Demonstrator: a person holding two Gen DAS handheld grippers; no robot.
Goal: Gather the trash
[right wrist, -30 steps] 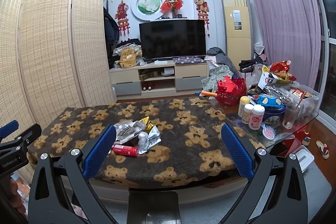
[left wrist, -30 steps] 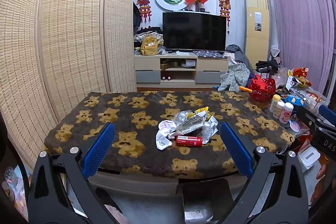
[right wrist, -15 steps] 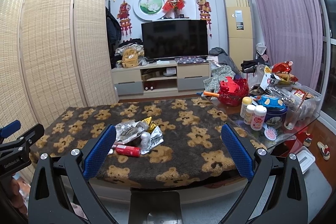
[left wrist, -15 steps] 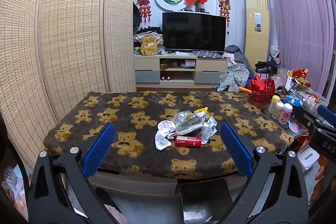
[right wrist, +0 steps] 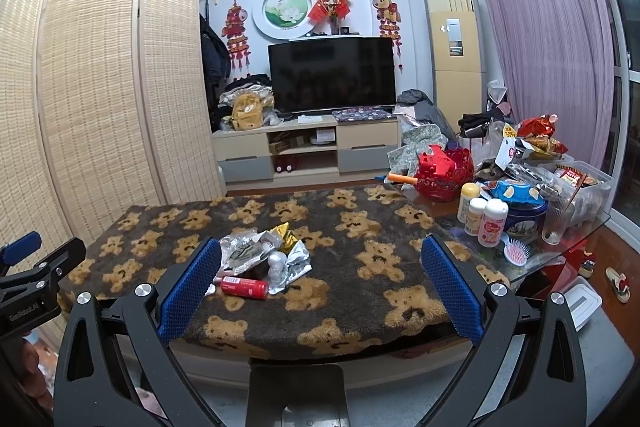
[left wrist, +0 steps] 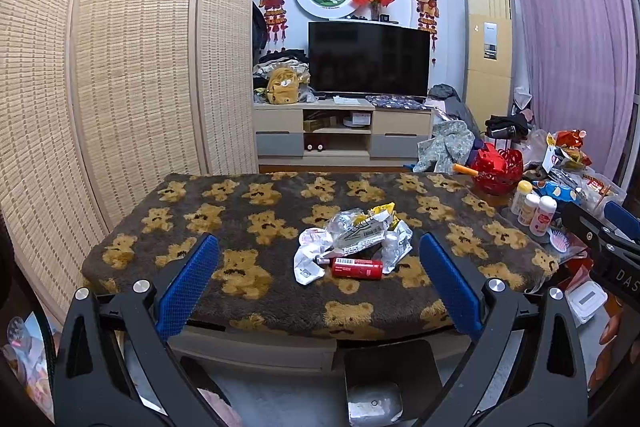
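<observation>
Your trash sits in one heap (left wrist: 352, 241) near the middle of the bear-print blanket (left wrist: 256, 223) that covers the table, toward its near edge. It is mostly crumpled silvery and white wrappers, with a yellow scrap (left wrist: 382, 211) poking out at the far side. A red tube (left wrist: 357, 268) lies on its side at the near edge of the heap, touching the wrappers; from your right wrist view the same tube (right wrist: 245, 286) points left to right, just beyond your left-hand blue pad.

Your left gripper (left wrist: 320, 283) is spread wide with nothing between its blue pads (left wrist: 188, 283), held short of the table's near edge, with the heap framed between the fingers. Your right gripper (right wrist: 320, 283) is equally wide apart and holds nothing, also back from the table, and the heap lies toward its left finger.

Beyond the blanket's right end the tabletop carries three small bottles (right wrist: 482, 217), a blue tin (right wrist: 520, 215), a red basket (right wrist: 442, 175), a pink hairbrush (right wrist: 516, 253), a glass (right wrist: 556, 221) and snack bags. A woven folding screen (left wrist: 132, 59) stands to the left, and a television (left wrist: 368, 59) on a low cabinet stands at the far wall.
</observation>
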